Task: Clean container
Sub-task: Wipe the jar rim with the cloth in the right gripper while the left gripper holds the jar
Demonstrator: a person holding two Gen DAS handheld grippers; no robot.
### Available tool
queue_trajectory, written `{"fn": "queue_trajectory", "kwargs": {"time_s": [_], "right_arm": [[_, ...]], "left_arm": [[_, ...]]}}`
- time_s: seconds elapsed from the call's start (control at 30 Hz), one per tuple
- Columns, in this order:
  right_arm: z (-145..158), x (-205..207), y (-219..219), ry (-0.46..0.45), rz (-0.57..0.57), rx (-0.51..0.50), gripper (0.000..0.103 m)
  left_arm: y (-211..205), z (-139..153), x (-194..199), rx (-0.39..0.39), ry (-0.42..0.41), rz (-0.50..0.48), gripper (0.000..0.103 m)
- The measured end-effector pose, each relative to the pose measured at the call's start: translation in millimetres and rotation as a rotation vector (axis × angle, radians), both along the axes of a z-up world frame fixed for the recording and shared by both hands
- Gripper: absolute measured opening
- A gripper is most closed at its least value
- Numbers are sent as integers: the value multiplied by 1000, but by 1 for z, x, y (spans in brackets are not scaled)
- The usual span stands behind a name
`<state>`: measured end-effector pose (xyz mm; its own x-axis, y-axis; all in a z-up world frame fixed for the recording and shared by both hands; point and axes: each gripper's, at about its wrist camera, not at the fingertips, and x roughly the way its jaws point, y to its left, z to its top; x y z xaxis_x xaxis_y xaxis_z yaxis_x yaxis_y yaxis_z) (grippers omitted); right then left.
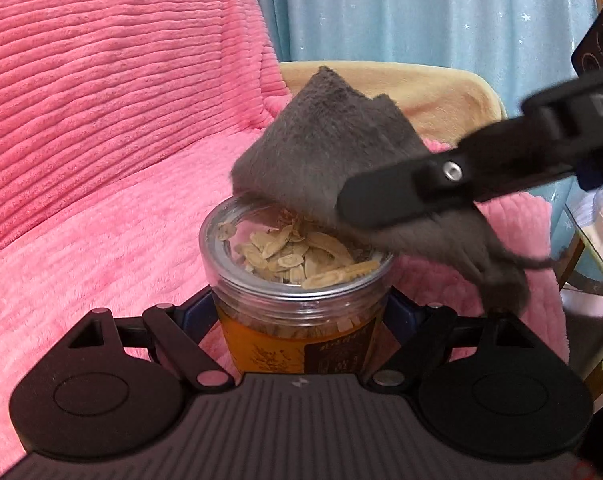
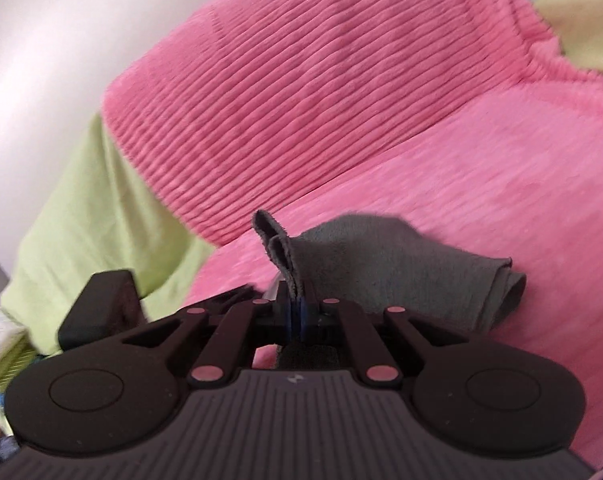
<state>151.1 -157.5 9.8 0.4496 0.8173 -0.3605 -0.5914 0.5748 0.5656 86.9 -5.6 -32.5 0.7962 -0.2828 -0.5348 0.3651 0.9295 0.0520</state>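
A clear jar [image 1: 297, 280] with an orange label and pale dried slices inside stands upright, with my left gripper [image 1: 301, 314] shut on its body. A grey cloth [image 1: 321, 152] drapes over the far right part of the jar's top rim. My right gripper [image 1: 381, 204] reaches in from the right, shut on that cloth. In the right wrist view the right gripper [image 2: 297, 312] pinches a fold of the grey cloth [image 2: 381, 260], and the cloth hides the jar. I cannot tell whether the jar's top has a clear lid on it.
A pink ribbed blanket [image 1: 101, 120] covers the seat behind and below the jar. A beige cushion [image 1: 441, 92] and a blue starred curtain [image 1: 421, 12] lie beyond. A glass tabletop edge [image 1: 589, 256] is at the right. A green cover [image 2: 81, 220] lies left in the right wrist view.
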Motion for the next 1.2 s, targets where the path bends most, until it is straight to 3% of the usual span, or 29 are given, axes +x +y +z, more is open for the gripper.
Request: {"fn": "queue_trajectory", "kwargs": {"time_s": [0.17,0.27,0.37,0.6,0.8,0.97,1.2], "right_arm": [[-3,10,17,15,46,12,3],[-4,20,29,22,46,21,1],[-4,27,31,-10,4,-3,1],[-6,29,1,11,-102,6,1],[-8,11,-8,81,2,43,1],[-13,13,10,99,62,62,1],[-7,25,42,18,80,-5,0]], "left_arm": [[1,-1,-2,-11,-2,1,85],[29,-5,1,-22,-10,-50,84],[30,-7,0,-23,-11,-51,84],[29,-12,-5,-13,-15,-56,84],[31,-12,-8,-8,-17,-57,85],[31,-5,0,-9,-16,-56,85],[38,-4,9,-41,-1,-35,84]]}}
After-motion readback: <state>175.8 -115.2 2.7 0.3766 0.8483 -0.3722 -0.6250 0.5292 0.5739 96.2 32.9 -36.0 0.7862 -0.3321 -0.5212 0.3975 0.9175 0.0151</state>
